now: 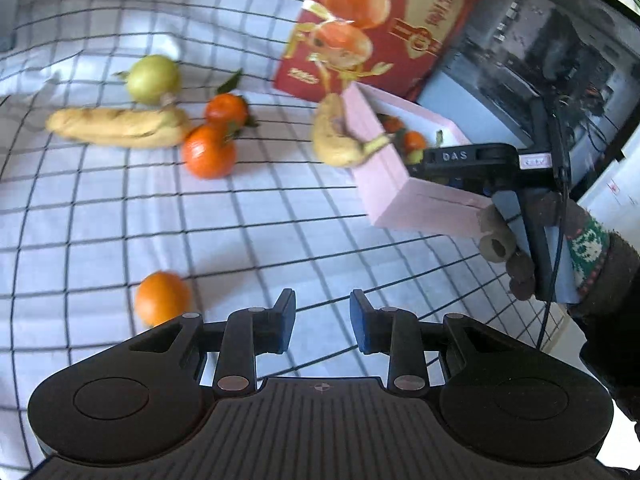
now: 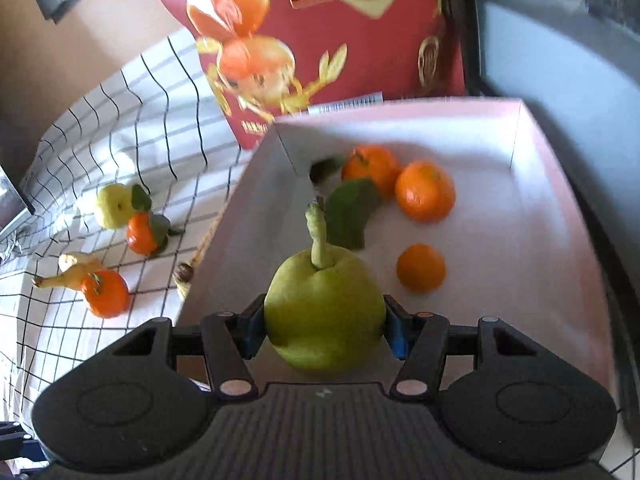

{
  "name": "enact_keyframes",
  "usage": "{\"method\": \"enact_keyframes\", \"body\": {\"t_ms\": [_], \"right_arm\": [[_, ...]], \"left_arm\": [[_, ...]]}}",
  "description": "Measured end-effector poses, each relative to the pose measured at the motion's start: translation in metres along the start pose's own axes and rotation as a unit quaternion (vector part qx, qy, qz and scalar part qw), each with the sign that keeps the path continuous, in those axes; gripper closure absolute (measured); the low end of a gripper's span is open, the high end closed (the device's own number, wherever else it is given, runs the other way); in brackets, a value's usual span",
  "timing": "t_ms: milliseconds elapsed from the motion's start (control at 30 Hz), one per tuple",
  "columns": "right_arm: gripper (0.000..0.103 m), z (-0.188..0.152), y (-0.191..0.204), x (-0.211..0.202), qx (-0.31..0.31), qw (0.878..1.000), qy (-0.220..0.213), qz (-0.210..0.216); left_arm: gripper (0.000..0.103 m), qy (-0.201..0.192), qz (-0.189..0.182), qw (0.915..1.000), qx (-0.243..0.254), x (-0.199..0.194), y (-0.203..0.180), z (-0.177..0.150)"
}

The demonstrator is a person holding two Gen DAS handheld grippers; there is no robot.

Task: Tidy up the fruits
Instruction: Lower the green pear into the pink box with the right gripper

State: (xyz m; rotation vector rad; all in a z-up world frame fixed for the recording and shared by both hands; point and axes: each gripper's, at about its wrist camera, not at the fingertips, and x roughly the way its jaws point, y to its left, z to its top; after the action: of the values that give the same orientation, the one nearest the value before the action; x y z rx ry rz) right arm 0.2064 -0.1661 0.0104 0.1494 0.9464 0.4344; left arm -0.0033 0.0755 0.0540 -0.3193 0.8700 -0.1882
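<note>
The right gripper (image 2: 324,330) clamps a green, stemmed pear (image 2: 324,312) over the pink cardboard box (image 2: 540,216). The left gripper (image 1: 322,326) hangs empty, fingers parted, above the black-checked white cloth (image 1: 280,216).

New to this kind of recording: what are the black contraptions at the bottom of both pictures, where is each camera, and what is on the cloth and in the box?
No robot here: a person holds a two-finger gripper in each hand, each with a camera looking along its fingers. In the left one's view, the left gripper is open and empty over the checked cloth, where two bananas, three tangerines and a pear lie. The gloved right hand shows beside the pink box. In the right one's view, the right gripper clamps a green pear over that box, which already holds three tangerines. A red fruit carton stands behind.
</note>
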Motion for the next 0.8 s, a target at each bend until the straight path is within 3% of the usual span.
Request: {"method": "enact_keyframes", "body": {"t_ms": [133,500,800], "right_arm": [[0.045,-0.002,0.006,0.003,-0.011,1.0,0.004,0.006],[0.045,-0.006,0.008,-0.008,-0.018,1.0,0.004,0.006],[0.045,-0.015,0.002,-0.04,-0.013,0.998,-0.053,0.015]], "left_arm": [[0.07,0.004,0.004,0.9999,-0.012,0.003,0.003,-0.006],[0.07,0.016,-0.017,0.9995,0.019,0.008,-0.012,-0.007],[0.07,0.029,-0.015,0.9991,0.026,0.014,-0.014,-0.005]]}}
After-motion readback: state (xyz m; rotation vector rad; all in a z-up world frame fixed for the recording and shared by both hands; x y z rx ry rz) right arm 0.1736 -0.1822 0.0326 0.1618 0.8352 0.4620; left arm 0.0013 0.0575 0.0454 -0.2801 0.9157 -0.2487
